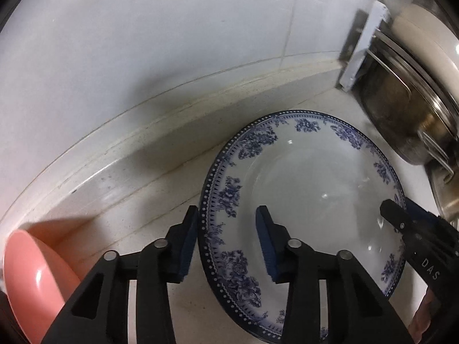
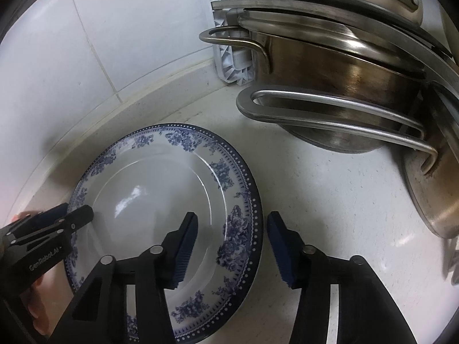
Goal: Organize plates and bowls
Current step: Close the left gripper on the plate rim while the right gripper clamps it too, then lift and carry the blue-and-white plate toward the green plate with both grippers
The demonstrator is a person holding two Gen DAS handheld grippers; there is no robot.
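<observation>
Left black two-finger gripper with blue ribbed pads (image 1: 228,238) held low with jaws spread apart and nothing between the pads, right black two-finger gripper with blue ribbed pads (image 2: 233,246) likewise spread and empty, the two angled toward each other.

A white plate (image 1: 309,189) with a blue floral border and dotted dark-blue rim lies flat, face up on the pale counter near the tiled wall. A pink bowl (image 1: 37,281) stands well left of it.
</observation>
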